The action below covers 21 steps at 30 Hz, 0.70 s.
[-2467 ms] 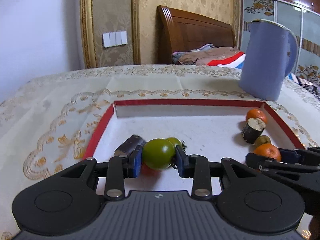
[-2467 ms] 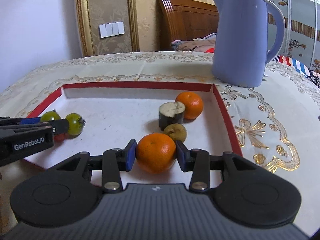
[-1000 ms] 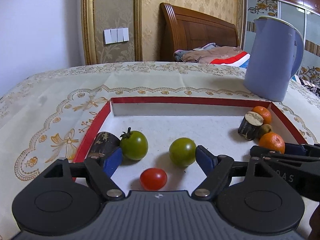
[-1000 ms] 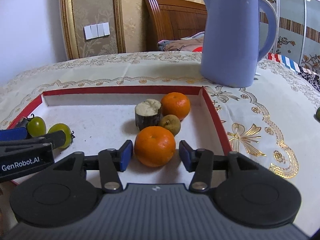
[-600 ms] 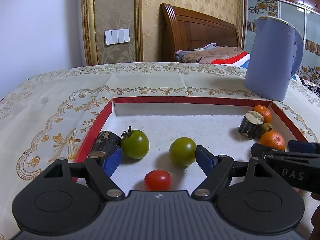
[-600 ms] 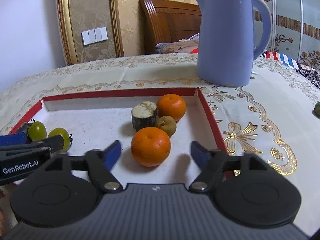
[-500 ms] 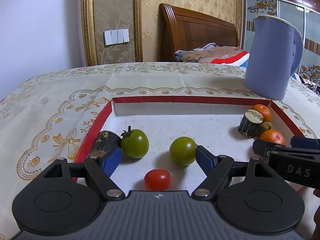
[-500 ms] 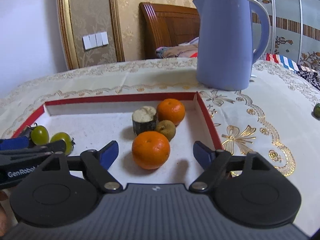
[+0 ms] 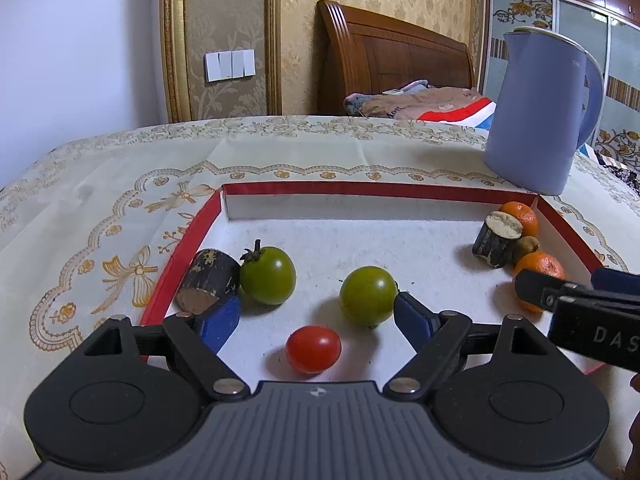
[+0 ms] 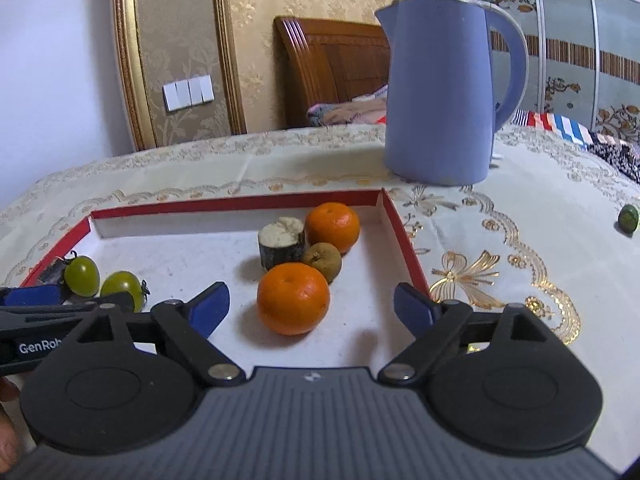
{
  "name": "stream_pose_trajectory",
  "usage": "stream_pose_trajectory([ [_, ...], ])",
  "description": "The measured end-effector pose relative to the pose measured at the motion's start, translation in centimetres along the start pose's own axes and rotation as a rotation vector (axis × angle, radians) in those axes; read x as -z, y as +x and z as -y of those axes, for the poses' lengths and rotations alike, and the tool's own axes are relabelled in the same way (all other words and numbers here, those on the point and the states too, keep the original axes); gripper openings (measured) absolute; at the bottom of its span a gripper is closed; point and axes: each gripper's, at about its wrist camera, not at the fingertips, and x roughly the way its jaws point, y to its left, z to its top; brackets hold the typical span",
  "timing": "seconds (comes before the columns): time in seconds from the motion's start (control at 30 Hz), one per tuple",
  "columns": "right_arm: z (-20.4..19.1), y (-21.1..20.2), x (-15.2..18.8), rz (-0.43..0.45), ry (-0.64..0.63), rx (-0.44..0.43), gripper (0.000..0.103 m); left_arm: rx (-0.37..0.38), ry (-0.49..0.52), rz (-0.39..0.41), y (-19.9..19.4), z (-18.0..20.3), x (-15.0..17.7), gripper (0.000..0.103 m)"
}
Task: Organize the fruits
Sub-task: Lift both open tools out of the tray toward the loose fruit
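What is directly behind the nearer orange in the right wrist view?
Behind the nearer orange sit a small brown fruit, a dark cut stub with a pale top, and a second orange. Whether they touch it is hidden by its bulk.

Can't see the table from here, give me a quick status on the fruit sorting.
Left tongs open, empty. Right tongs open, empty. Tomatoes at tray left, oranges right. One green fruit out on the tablecloth. Nothing blocking.

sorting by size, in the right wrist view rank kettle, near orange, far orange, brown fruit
1. kettle
2. near orange, though nearness to the camera inflates it
3. far orange, possibly the same true size
4. brown fruit
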Motion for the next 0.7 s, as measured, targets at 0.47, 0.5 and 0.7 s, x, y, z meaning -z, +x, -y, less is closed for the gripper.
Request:
stream_pose_trajectory([
  [0.47,0.5,-1.2,0.4,0.047,0.006,0.008,0.096,-0.011,-0.057,0.053,-2.9,-2.2,1.3,0.084],
  [0.5,0.5,-1.3,0.4,0.046,0.005,0.008,0.096,-0.015,-0.047,0.059,-3.1,-2.1,1.4,0.084],
  [0.7,0.5,-1.3,0.5,0.042,0.002,0.007,0.096,-0.002,-0.028,0.074,-4.2,-2.2,1.9,0.084],
])
